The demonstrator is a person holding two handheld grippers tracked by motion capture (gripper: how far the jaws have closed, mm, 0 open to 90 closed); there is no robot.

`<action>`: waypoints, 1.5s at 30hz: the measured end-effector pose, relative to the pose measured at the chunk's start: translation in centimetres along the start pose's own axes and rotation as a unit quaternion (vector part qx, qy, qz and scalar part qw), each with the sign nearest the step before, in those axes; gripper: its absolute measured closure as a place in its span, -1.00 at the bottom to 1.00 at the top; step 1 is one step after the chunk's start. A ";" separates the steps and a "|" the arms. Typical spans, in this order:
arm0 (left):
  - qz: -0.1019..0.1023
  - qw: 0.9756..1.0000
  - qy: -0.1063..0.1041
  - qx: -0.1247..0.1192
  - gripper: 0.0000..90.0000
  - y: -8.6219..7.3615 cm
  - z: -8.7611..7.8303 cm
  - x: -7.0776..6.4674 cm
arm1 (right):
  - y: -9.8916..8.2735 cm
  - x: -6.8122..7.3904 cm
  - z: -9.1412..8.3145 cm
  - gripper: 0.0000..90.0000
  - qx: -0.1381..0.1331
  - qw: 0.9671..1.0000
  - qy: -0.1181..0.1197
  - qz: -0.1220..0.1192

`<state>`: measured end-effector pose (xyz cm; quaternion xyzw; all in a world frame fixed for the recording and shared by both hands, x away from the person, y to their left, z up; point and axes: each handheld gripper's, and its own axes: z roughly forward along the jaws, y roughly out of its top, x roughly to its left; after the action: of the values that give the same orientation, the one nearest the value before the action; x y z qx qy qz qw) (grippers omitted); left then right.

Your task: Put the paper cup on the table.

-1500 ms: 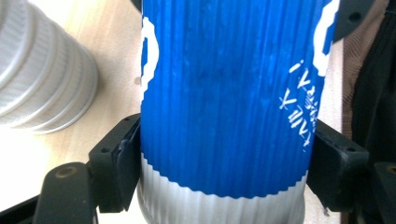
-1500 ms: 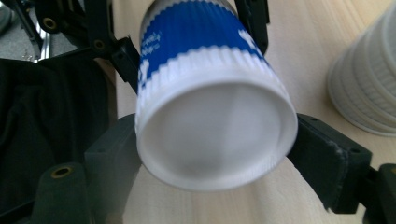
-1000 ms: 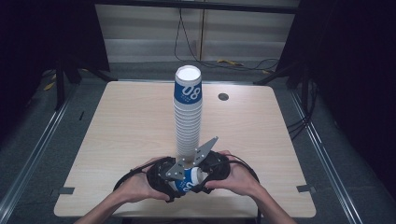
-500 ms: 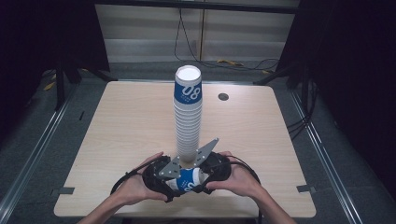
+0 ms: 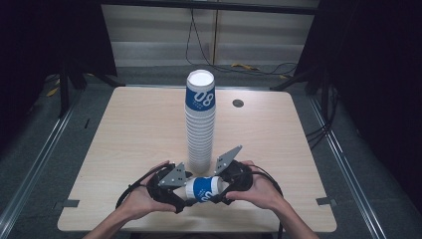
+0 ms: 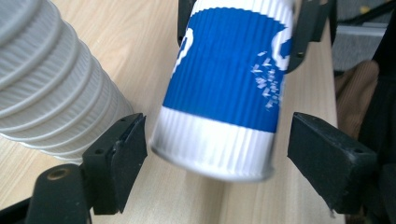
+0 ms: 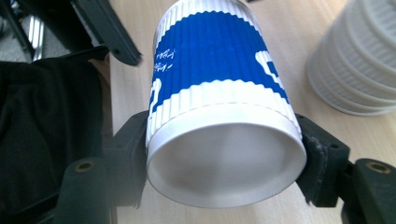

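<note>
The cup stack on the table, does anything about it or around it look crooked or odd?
The cup stack stands straight. The odd one is a single blue-and-white cup lying sideways at its foot, clamped at the rim end by the right gripper, with the left gripper fingers open around its base.

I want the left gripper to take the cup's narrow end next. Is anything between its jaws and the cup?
Nothing visible is. In the left gripper view the left gripper has its jaws open on either side of the blue-and-white cup, with bare gaps. The right gripper clamps the rim end. The cup stack stands beside them.
</note>
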<state>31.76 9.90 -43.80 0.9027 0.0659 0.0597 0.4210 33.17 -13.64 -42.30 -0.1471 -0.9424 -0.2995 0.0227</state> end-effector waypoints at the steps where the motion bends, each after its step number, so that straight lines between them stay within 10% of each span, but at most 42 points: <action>1: 0.002 1.000 -0.006 -0.008 -0.56 0.0 -0.2 0.0 | -0.1 0.0 -0.1 -0.34 -0.001 1.000 -0.003 0.001; 15: -0.068 0.990 -0.004 -0.122 -0.56 -1.3 -1.9 1.7 | -1.7 -0.7 -0.4 -0.34 -0.065 0.997 -0.014 0.047; 21: -0.077 0.989 -0.003 -0.130 -0.59 -1.7 -2.0 1.7 | -2.3 -1.1 -0.9 -0.34 -0.110 0.991 -0.009 0.071; 33: -0.100 0.976 0.009 -0.191 -0.59 -2.0 -3.3 2.4 | -2.9 -1.6 -0.4 -0.35 -0.165 0.982 0.009 0.094; 45: -0.133 0.970 -0.025 -0.201 -0.65 -2.5 -3.4 2.9 | -3.5 -1.7 0.4 -0.36 -0.197 0.976 0.017 0.091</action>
<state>33.83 14.55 -43.34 0.7837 0.1619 -0.0074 0.5997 33.80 -16.55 -44.83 -0.2289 -0.8471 -0.4782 0.0363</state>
